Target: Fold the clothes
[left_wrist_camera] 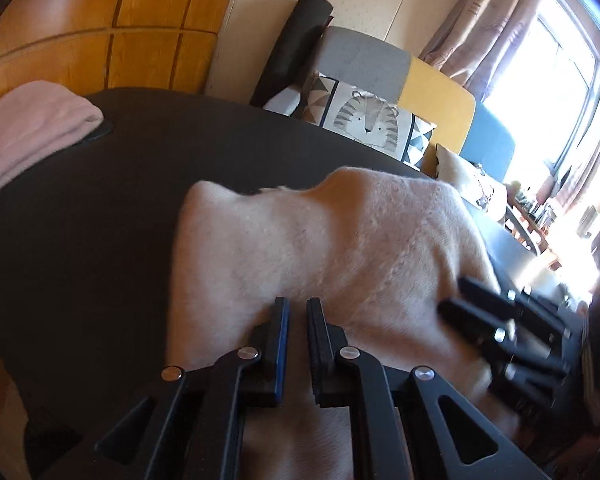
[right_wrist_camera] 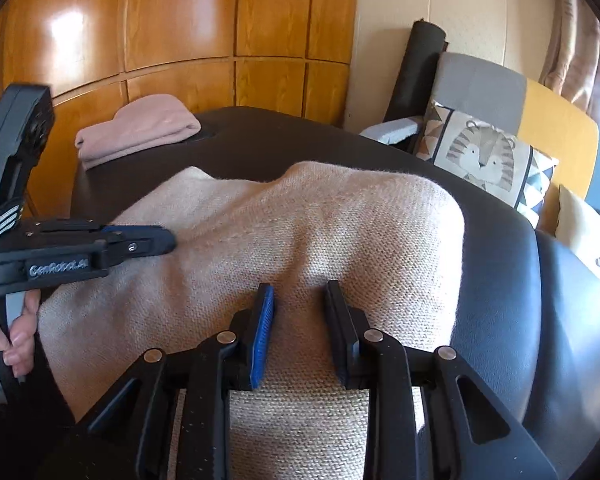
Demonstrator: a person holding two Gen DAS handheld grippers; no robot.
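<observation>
Here my right tongs (right_wrist_camera: 300, 308) stand released over the beige knit (right_wrist_camera: 300, 220) spread on the dark surface (right_wrist_camera: 500, 248), while my nearly clenched left tongs (left_wrist_camera: 298, 320) hover there, apparently gripping nothing.

Bare dark table (right_wrist_camera: 260, 136) lies open between the beige knit (right_wrist_camera: 300, 216) and the folded pink cloth (right_wrist_camera: 140, 128); chairs (right_wrist_camera: 484, 80) crowd the far edge.
</observation>
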